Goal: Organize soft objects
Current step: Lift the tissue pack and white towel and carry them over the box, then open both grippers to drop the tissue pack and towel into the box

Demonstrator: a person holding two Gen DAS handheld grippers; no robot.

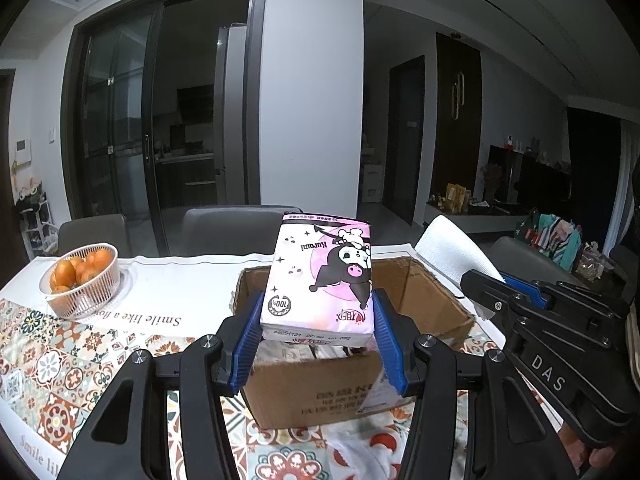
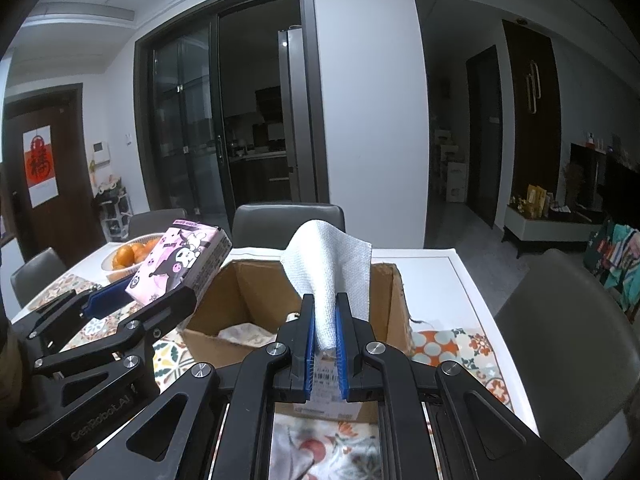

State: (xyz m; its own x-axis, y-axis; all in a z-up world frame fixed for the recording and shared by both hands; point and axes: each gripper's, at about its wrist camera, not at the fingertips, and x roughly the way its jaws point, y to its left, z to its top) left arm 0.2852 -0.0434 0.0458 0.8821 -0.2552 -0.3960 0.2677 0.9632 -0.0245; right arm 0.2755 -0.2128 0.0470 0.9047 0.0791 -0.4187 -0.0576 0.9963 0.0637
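You had the left gripper (image 1: pixel 318 332) clamped on a pink tissue pack (image 1: pixel 320 280), its blue pads pressed against the pack's two long sides. The pack sat lifted above the open cardboard box (image 1: pixel 320 392), over the box's near-left rim, its cartoon print facing up and its far end tilted upward toward 12 o'clock. In the right wrist view the same pack (image 2: pixel 180 268) showed at 9 o'clock, angled up and leftward in the left gripper (image 2: pixel 160 296), hanging just beside the box's left wall.

Your right gripper (image 2: pixel 325 336) was pinched tight on a white cloth (image 2: pixel 332 268), the pads nearly together with only the fabric between them. The cloth rose from the pads and flopped over at 12 o'clock, held above the box's (image 2: pixel 248 300) open mouth. From the left wrist view that cloth (image 1: pixel 452 248) appeared at 2 o'clock, beyond the box's right rim, gripped by the right gripper (image 1: pixel 492 292).

Inside the box, some pale soft material (image 2: pixel 244 332) lay on the bottom at its left side; what it was, I could not tell.

The box stood on a table (image 1: pixel 160 280) with a patterned tile-print cover. A white basket of oranges (image 1: pixel 82 280) stood well apart at 10 o'clock. Grey chairs (image 1: pixel 232 228) lined the table's far edge.
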